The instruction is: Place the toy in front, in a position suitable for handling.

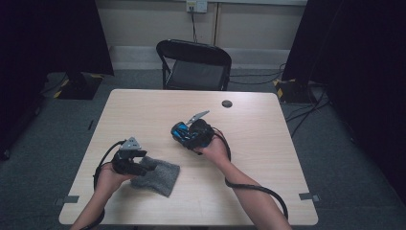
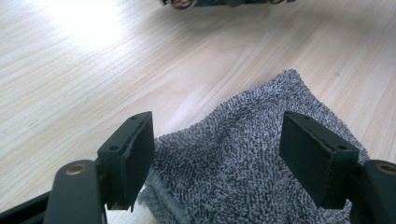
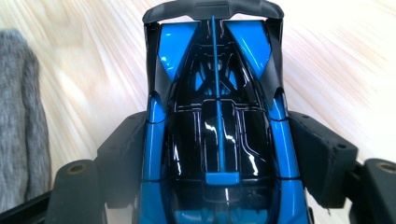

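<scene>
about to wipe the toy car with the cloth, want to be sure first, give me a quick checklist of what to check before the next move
1. Right gripper clamped on the blue toy car, pads against both its sides: ok.
2. Car lifted off the table: cannot tell.
3. Left gripper gripping the grey cloth: not ok, its jaws stand open with the cloth between them and the pads apart from it.
4. Cloth within reach of the car: ok, it lies just beside the left gripper, near the front edge.
5. Space between the two grippers free of other things: ok, bare wood there.
6. Small dark disc out of the way: ok, far side of the table.
</scene>
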A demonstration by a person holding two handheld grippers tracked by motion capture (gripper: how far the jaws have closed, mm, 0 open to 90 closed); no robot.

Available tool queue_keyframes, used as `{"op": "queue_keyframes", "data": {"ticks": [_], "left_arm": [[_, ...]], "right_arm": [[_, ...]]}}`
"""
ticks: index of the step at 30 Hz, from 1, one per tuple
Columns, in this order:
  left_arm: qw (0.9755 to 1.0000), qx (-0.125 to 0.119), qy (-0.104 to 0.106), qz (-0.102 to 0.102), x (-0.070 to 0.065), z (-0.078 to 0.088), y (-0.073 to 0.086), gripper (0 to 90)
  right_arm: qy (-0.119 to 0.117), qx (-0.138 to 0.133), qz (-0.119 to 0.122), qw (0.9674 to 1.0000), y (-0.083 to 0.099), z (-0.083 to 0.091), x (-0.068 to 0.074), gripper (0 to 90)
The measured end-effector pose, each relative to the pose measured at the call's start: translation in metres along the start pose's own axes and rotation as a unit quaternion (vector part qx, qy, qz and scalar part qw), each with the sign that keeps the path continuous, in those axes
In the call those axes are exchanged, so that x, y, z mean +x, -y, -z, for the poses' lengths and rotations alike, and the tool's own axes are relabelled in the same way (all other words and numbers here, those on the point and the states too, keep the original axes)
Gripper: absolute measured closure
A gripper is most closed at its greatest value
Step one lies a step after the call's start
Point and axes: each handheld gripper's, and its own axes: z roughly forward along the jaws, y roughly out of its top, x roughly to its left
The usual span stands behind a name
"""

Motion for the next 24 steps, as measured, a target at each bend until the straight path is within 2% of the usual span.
{"op": "queue_keyframes", "data": {"ticks": [5, 9, 13, 17, 19, 24], "left_arm": [[1.0000, 0.000, 0.003, -0.004, -0.002, -0.002, -0.002, 26.5], [1.0000, -0.001, 0.002, -0.006, -0.004, -0.004, -0.005, 26.3], [1.0000, -0.001, 0.003, -0.006, -0.005, -0.005, -0.006, 26.3], [1.0000, -0.001, 0.005, -0.004, -0.006, -0.006, -0.007, 26.3], [0.9999, 0.001, 0.003, -0.010, -0.006, -0.005, -0.007, 26.3], [1.0000, 0.000, 0.004, -0.007, -0.007, -0.005, -0.007, 26.3]], "right_arm": [[0.008, 0.000, -0.007, 0.9999, 0.015, 0.018, -0.011, 26.4], [0.016, 0.005, -0.006, 0.9998, 0.027, 0.028, -0.015, 26.4], [0.018, 0.014, -0.004, 0.9997, 0.039, 0.031, -0.016, 26.4], [0.018, 0.008, -0.012, 0.9997, 0.050, 0.035, -0.017, 26.4], [0.021, 0.010, -0.008, 0.9997, 0.052, 0.036, -0.017, 26.3], [0.019, 0.009, -0.005, 0.9998, 0.056, 0.033, -0.014, 26.3]]}}
